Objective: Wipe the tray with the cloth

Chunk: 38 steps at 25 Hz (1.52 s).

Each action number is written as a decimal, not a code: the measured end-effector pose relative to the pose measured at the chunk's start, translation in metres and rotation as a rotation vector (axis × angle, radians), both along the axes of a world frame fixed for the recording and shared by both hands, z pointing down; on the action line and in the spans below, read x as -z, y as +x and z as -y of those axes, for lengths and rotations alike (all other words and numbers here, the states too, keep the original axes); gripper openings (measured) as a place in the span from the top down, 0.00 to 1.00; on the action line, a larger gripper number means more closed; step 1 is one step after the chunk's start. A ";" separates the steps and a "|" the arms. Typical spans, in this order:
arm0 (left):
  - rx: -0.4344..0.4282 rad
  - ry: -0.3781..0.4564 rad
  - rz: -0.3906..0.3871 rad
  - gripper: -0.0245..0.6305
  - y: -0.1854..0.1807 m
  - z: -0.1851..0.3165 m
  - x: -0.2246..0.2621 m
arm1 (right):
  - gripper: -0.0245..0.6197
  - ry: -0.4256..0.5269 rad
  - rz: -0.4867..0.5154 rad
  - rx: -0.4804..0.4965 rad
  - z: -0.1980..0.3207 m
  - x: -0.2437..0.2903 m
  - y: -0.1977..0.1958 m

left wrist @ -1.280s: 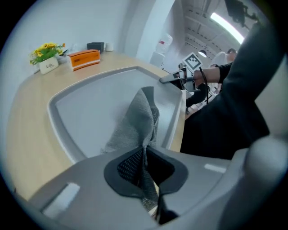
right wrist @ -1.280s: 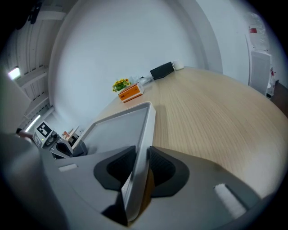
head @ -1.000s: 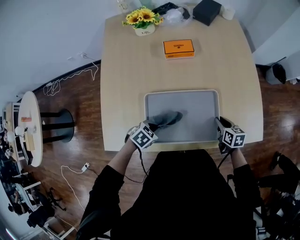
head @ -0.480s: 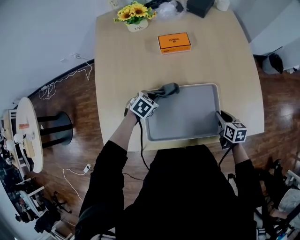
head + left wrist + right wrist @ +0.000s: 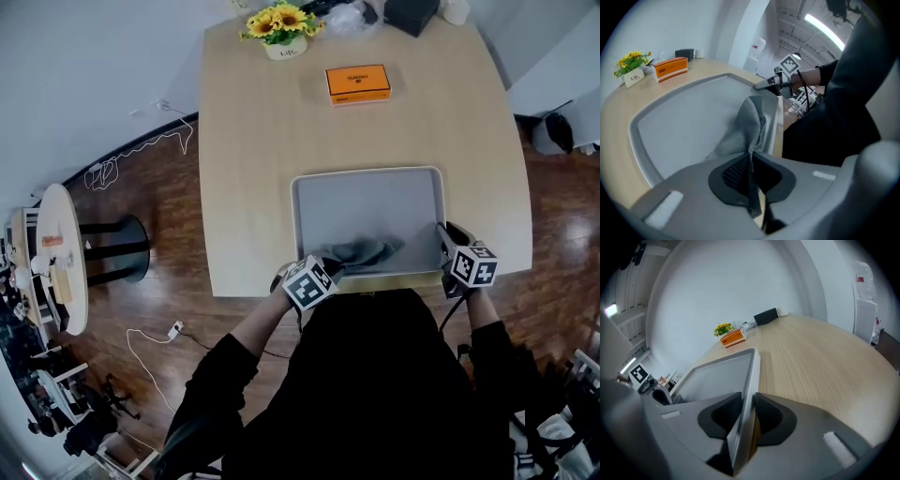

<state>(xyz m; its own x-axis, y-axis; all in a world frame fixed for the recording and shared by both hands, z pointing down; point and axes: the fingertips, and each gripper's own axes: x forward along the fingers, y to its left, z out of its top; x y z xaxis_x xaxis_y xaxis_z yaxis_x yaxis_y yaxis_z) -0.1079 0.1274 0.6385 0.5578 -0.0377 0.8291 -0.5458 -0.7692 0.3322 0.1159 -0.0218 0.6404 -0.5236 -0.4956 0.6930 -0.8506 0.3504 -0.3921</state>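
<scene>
One counter [image 5: 262, 141], light wood, rounded corners. One grey rectangular tray [image 5: 375, 202] lies flat on it at the near edge, in front of the person. One grey cloth [image 5: 364, 251] is bunched on the tray floor along the near rim, left of the middle.

Two tongs, one per hand. The left tongs [image 5: 336, 266] are fully closed on the cloth. In the left gripper view the cloth [image 5: 746, 123] is pinched flat between the pads of the left tongs [image 5: 751, 161], with a tail hanging below them and the rest draped onto the tray [image 5: 679, 124]. The right tongs [image 5: 444, 234] sit at the tray's right side near the near corner. The right gripper view shows the right tongs [image 5: 746, 412] with jaws set on either side of the raised tray rim [image 5: 753, 373], pads against it, so a fairly wide grip on the rim.

Far end of the counter:
- one orange box [image 5: 358, 83], flat and well apart from the tray
- one pot of yellow flowers [image 5: 281, 28]
- one black box [image 5: 411, 13]
- between the pot and the black box, what looks like one crumpled clear bag [image 5: 345, 17], too small to be sure

On the dark wood floor [image 5: 169, 187] to the left are one round side table [image 5: 66, 253] and one white cable [image 5: 141, 150] in loops.
</scene>
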 end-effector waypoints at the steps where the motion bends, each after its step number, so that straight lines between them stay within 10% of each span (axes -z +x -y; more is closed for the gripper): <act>1: 0.007 -0.013 -0.012 0.96 0.005 -0.005 0.000 | 0.81 0.000 0.002 0.000 -0.001 0.000 0.000; 17: 0.063 0.117 0.179 0.96 -0.034 0.192 -0.001 | 0.81 0.002 0.029 0.018 0.000 0.000 -0.002; 23: 0.138 0.082 0.109 0.96 -0.016 0.148 0.002 | 0.81 0.003 0.033 0.022 -0.001 0.000 -0.002; 31: -0.063 -0.003 0.013 0.96 0.050 0.015 0.003 | 0.81 -0.001 0.029 0.030 -0.005 0.001 -0.001; 38: -0.147 -0.017 0.001 0.96 0.059 0.027 0.002 | 0.81 0.008 0.025 0.049 -0.002 0.005 -0.003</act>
<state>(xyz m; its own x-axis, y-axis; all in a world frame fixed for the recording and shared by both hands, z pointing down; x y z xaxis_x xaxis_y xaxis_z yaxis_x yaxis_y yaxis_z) -0.0484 0.1004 0.6360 0.5554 0.0582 0.8295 -0.4283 -0.8351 0.3454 0.1130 -0.0203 0.6353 -0.5644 -0.4743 0.6756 -0.8223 0.3947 -0.4099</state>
